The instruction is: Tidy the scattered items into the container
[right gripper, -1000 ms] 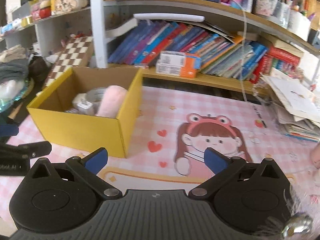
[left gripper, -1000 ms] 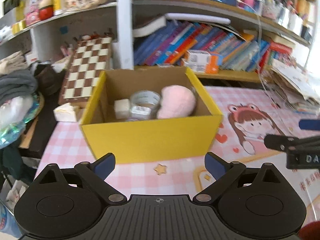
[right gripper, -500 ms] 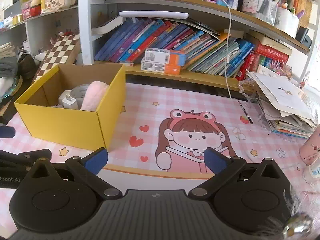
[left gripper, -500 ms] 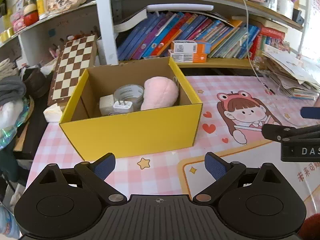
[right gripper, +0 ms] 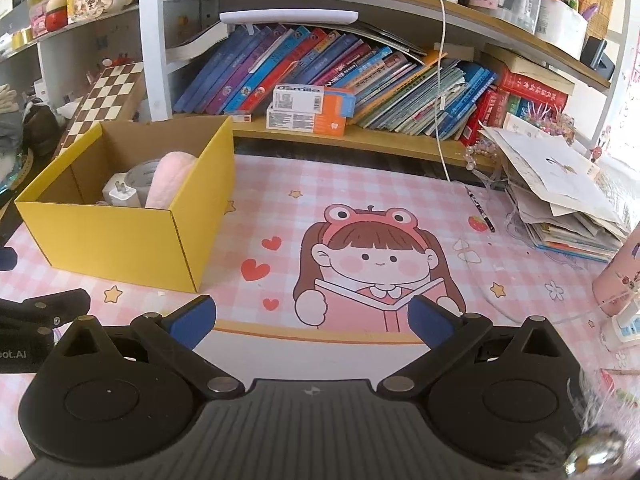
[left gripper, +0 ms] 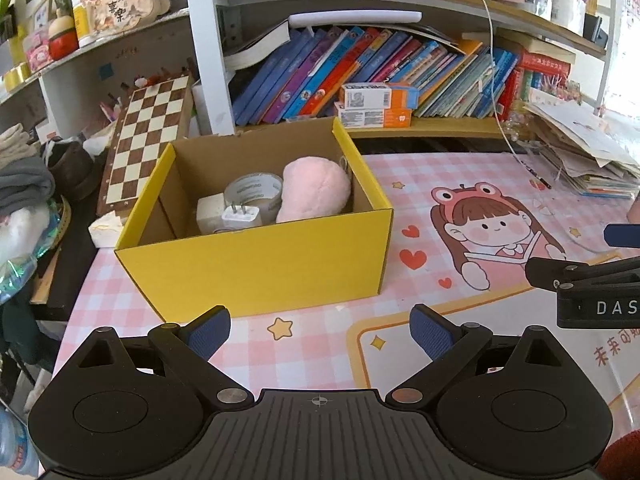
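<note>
Left wrist: I see my left tool spread wide, nothing between its blue pads, held low over the pink desk mat. The yellow box stands straight ahead on the mat. Inside it: a tape roll at the back, a white plug in front of it, a pink plush leaning at the right wall. The right tool's arm enters at the right edge.

Right wrist: my right tool is also spread and empty, over the cartoon girl print. The box sits to the left, with the plush, tape and plug in it. A pen lies near the paper stack at right.
</note>
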